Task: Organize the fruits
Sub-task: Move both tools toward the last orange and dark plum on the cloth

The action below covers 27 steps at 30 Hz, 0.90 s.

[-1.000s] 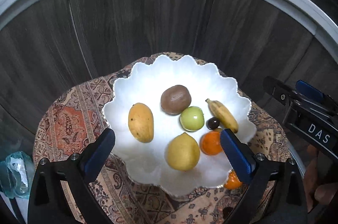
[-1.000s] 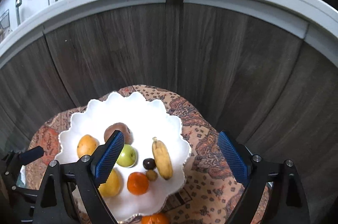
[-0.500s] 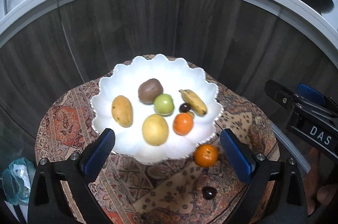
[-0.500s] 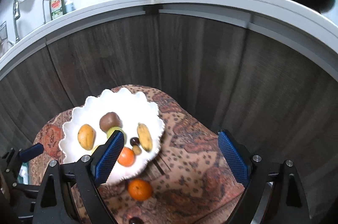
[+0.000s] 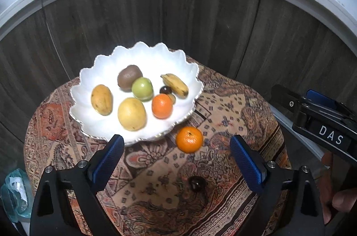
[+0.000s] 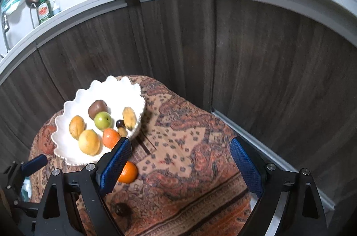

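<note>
I note a round table under a patterned orange-brown cloth (image 5: 234,106). On it: a scalloped white bowl (image 5: 142,55) (fruit inside), a loose orange tangerine (image 5: 189,139), a small dark fruit (image 5: 197,183).

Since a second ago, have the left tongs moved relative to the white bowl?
Yes. The left tongs have drawn back from the white bowl: its near rim now lies beyond their tips, with a loose orange between them.

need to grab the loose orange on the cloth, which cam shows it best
The left wrist view: the loose orange lies whole and unobstructed on the patterned cloth. In the right wrist view, the right gripper's finger hides half of it.
</note>
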{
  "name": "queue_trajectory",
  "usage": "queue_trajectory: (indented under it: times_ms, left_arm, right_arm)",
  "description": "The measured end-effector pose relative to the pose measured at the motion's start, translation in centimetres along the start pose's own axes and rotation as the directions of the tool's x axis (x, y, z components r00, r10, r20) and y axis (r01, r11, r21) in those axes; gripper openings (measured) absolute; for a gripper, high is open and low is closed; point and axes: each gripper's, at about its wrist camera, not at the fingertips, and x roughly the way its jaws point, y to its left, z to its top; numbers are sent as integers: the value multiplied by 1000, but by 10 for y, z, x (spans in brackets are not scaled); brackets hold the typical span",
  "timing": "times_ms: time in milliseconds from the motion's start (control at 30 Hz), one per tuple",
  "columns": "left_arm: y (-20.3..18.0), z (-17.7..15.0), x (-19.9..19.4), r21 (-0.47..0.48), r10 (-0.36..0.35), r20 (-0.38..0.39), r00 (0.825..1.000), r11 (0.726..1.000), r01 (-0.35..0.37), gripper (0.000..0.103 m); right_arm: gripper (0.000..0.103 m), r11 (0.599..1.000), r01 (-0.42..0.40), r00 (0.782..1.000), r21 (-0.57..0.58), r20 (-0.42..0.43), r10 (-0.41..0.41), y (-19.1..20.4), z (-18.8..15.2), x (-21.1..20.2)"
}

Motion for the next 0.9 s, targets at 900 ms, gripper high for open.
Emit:
queue_trajectory:
  times_ms: [900]
  left_arm:
    - [-22,-72,69,53,-4,-144,990,999,12,67]
  right_arm:
    - [91,998,22,987,53,-163,-14,-24,-77,46]
